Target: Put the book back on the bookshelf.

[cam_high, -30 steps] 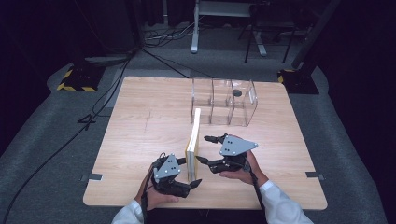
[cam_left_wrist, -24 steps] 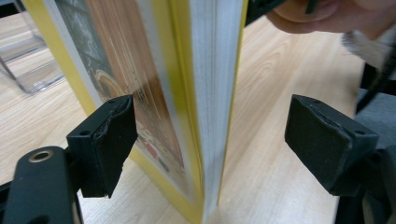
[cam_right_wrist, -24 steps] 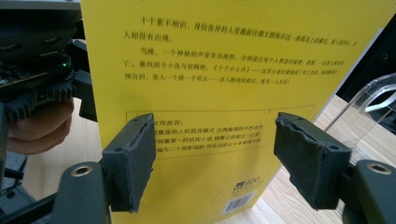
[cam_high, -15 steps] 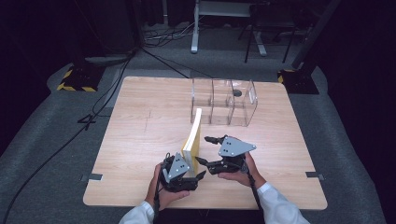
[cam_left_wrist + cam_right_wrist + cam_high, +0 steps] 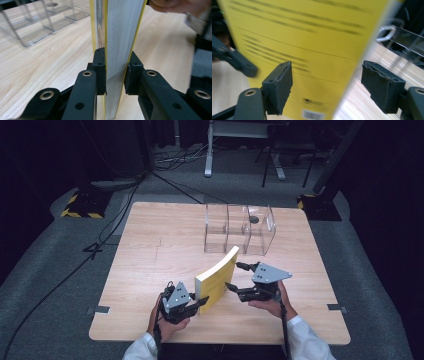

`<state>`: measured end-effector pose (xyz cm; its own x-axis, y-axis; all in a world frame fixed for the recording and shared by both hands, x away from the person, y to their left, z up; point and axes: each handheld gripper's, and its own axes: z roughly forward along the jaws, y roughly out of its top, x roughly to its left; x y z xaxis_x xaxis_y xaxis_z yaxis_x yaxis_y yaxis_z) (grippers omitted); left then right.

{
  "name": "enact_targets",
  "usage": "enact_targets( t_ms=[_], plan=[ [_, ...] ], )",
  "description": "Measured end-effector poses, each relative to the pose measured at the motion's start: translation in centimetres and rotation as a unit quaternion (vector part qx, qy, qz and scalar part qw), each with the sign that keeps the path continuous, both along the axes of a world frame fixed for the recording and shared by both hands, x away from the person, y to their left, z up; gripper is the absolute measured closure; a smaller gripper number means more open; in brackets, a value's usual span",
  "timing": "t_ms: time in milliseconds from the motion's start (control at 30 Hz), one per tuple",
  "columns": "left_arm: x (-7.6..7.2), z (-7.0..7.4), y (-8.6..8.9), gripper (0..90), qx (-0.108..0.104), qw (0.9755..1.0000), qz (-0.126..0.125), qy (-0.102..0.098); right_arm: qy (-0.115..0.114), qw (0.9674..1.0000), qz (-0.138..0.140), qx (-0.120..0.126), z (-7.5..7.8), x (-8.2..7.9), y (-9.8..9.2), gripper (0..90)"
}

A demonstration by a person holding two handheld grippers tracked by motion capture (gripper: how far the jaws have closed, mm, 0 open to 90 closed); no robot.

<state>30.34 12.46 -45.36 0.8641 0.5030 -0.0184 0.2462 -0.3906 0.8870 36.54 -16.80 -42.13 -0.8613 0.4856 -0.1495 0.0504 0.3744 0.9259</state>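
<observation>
Yellow book [image 5: 218, 279] now tipped over from upright, leaning right. Left gripper [image 5: 192, 304] clamped on page edge; right gripper [image 5: 234, 278] jaws apart, seemingly bracing cover. Clear organizer [image 5: 239, 229] probably destination.

The upright yellow book [image 5: 218, 279] stands as a wall between the two hands. Behind it, the clear compartment box [image 5: 240, 228] blocks the far middle. The desk [image 5: 150, 245] lies bare left and right.

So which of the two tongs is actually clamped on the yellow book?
The left tongs: its jaws pinch the near edge of the book. The right tongs stands open against the book's yellow cover, gripping nothing.
</observation>
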Motion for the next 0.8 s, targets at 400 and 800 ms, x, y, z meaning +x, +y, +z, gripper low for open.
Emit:
enact_targets(
  t_ms=[400, 800],
  plan=[
    [0.1, 0.2, 1.9, 74.1, -0.006, 0.9911, -0.128, 0.036, 0.057, 0.9886, 0.139, 0.014, -1.1, 0.8, -0.9, 24.2],
    [-0.1, -0.1, 3.4, 69.1, 0.014, 0.9952, -0.093, 0.026, 0.054, 0.9755, 0.212, 0.020, -1.7, -0.6, -0.1, 59.3]
  ],
)
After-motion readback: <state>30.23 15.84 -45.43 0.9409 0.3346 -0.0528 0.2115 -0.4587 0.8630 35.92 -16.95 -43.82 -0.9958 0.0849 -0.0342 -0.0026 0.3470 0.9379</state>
